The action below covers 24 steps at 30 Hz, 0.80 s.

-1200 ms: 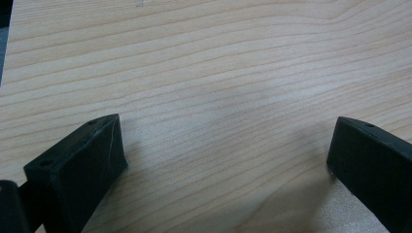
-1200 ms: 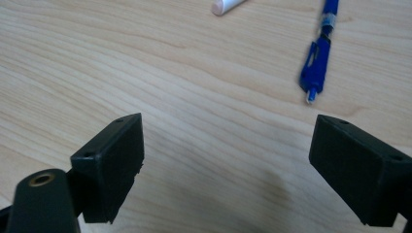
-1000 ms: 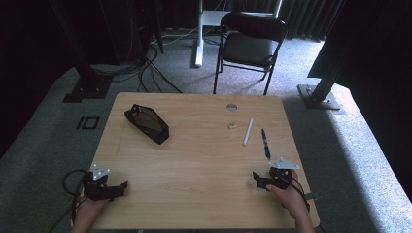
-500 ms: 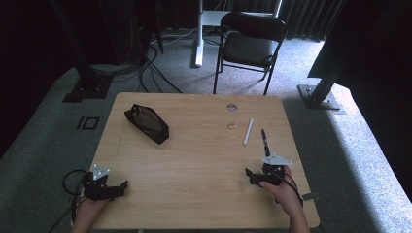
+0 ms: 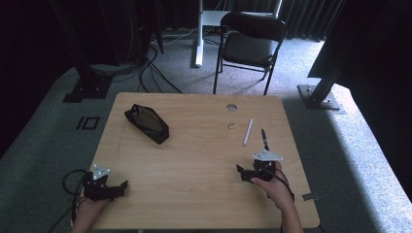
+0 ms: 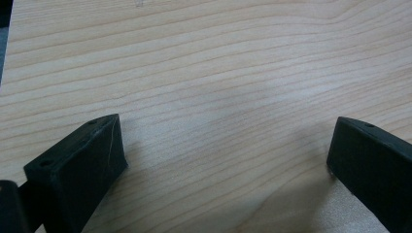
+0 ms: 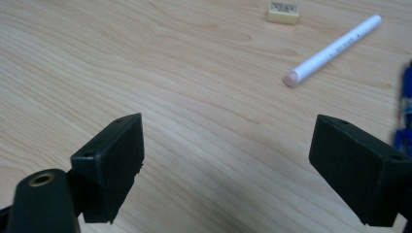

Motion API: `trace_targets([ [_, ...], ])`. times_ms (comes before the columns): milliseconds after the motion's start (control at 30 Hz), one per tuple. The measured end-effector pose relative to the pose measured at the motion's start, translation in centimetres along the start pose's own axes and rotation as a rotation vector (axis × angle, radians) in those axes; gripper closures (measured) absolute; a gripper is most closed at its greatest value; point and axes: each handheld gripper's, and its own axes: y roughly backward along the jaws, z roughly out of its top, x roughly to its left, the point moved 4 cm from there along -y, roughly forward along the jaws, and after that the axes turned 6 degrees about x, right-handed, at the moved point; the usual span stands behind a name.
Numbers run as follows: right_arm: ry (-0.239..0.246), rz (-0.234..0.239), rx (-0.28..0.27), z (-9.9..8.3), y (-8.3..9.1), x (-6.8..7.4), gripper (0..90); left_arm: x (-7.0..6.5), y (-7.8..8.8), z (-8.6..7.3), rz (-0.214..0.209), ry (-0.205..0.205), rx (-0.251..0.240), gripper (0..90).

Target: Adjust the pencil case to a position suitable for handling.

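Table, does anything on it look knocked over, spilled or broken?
Nothing stands out. The black pouch, small eraser, white pen and dark pen lie flat on the table, with no spill or damage visible.

— What's near the tabletop's point(image 5: 194, 160) left edge?
— The pouch point(image 5: 146, 124), toward the far corner.
— And the right edge?
— The marker point(image 5: 248, 132) beside the pen point(image 5: 264, 139), eraser point(image 5: 232, 126) just left of them.

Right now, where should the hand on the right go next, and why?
Probably a short push forward toward the white pen. The right hand-held gripper is open with bare table between its jaws, and the pen lies just ahead of it, beside the small eraser, with nothing in the way.
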Motion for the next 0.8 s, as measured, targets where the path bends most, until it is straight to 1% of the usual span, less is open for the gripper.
trace_targets([
  [100, 0.011, 0.004, -0.003, 0.3, -0.2, 0.3, 12.5, 0.0, 0.0, 0.0, 0.0, 0.0, 0.0, 0.6],
  [200, 0.018, 0.019, -0.009, 0.9, -0.6, 1.0, 12.5, 0.0, 0.0, 0.0, 0.0, 0.0, 0.0, 0.6],
  [367, 0.007, 0.048, -0.028, 1.7, -1.1, 1.9, 12.5, 0.0, 0.0, 0.0, 0.0, 0.0, 0.0, 0.6],
  [400, 0.017, 0.056, -0.035, 2.3, -1.3, 2.4, 12.5, 0.0, 0.0, 0.0, 0.0, 0.0, 0.0, 0.6],
  [467, 0.029, 0.06, -0.036, 2.7, -1.6, 2.9, 12.5, 0.0, 0.0, 0.0, 0.0, 0.001, -0.001, 0.6],
  [533, 0.032, 0.062, -0.037, 2.9, -1.7, 3.0, 12.5, 0.0, 0.0, 0.0, 0.0, 0.002, -0.002, 0.6],
  [600, 0.045, 0.071, -0.05, 3.6, -2.0, 3.7, 12.5, 0.0, 0.0, 0.0, 0.0, 0.001, 0.0, 0.6],
  [633, 0.045, 0.071, -0.05, 3.6, -2.0, 3.7, 12.5, 0.0, 0.0, 0.0, 0.0, 0.001, 0.0, 0.6],
  [667, 0.047, 0.079, -0.053, 4.0, -2.1, 4.0, 12.6, 0.0, 0.0, 0.0, 0.0, 0.002, 0.0, 0.6],
  [700, 0.047, 0.079, -0.053, 4.0, -2.1, 4.0, 12.6, 0.0, 0.0, 0.0, 0.0, 0.002, 0.0, 0.6],
  [733, 0.058, 0.085, -0.051, 4.2, -2.3, 4.3, 12.5, 0.0, 0.0, 0.0, -0.001, 0.002, 0.0, 0.6],
  [800, 0.06, 0.089, -0.05, 4.4, -2.5, 4.6, 12.5, 0.0, 0.0, 0.0, -0.001, 0.002, 0.0, 0.6],
])
